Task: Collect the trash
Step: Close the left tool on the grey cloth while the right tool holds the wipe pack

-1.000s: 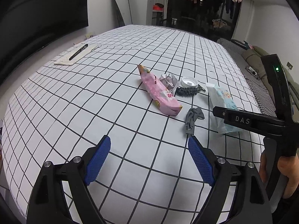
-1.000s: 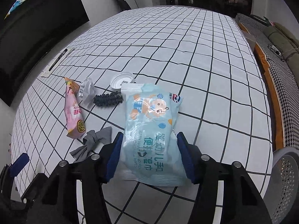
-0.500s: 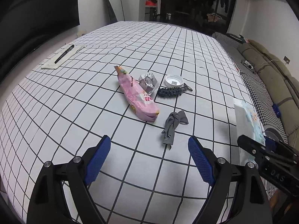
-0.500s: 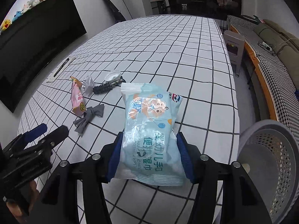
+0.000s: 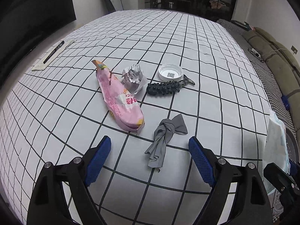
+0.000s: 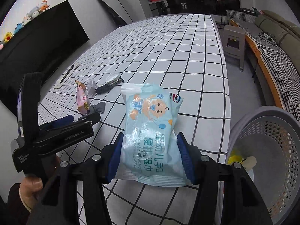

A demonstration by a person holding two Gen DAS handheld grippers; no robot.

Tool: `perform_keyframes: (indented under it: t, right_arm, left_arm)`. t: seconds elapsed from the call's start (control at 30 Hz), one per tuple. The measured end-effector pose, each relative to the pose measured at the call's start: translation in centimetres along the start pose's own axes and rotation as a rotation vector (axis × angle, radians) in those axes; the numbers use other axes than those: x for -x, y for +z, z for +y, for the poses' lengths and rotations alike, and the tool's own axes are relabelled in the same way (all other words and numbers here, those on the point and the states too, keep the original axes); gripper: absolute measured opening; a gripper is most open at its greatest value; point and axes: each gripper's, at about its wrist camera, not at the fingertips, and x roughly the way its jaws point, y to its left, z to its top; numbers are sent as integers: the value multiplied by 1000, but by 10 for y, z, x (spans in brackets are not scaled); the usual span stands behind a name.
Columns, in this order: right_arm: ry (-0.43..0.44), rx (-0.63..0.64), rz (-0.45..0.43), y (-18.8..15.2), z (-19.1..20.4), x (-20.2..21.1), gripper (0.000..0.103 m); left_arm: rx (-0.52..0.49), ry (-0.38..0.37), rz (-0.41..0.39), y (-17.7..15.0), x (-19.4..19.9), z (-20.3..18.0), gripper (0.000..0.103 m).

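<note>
Right wrist view: our right tongs [image 6: 150, 155] pinch the wipes pack [image 6: 150, 131], basket [image 6: 266, 131] just right. Left tongs [image 5: 150, 159] spread, empty; pink wrapper [image 5: 120, 97], grey rag [image 5: 165, 133] ahead, uncollected.

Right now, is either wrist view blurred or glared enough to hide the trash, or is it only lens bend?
Left wrist view: sharp, evenly lit, soft shadows; grid lines bow from fisheye; pink snack wrapper and grey rag read clearly. Right wrist view: sharp too; glare patches on the wipes pack wash out some print; grey basket is stretched at the edge.
</note>
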Motion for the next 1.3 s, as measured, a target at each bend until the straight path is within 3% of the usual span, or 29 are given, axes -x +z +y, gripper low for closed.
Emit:
perform_keyframes:
  t: [0.17, 0.27, 0.33, 0.63, 1.03, 1.3]
  right_arm:
    - [7, -15, 0, -2, -6, 1, 55]
    - [10, -26, -2, -3, -9, 2, 55]
    - [10, -31, -4, -5, -11, 3, 55]
    - [-7, -55, -11, -16, -20, 16, 55]
    - [-55, -109, -54, -43, -40, 52, 55]
    - [-58, -115, -68, -55, -41, 66, 55]
  left_arm:
    - [-13, -6, -3, 3, -3, -6, 64]
    - [-26, -20, -11, 2, 0, -12, 44]
    - [-38, -37, -14, -1, 3, -16, 20]
    - [-35, -81, -35, -21, 26, -24, 17]
    - [-105, -151, -98, -45, 70, -55, 17]
    - [-123, -144, -67, -63, 69, -56, 17]
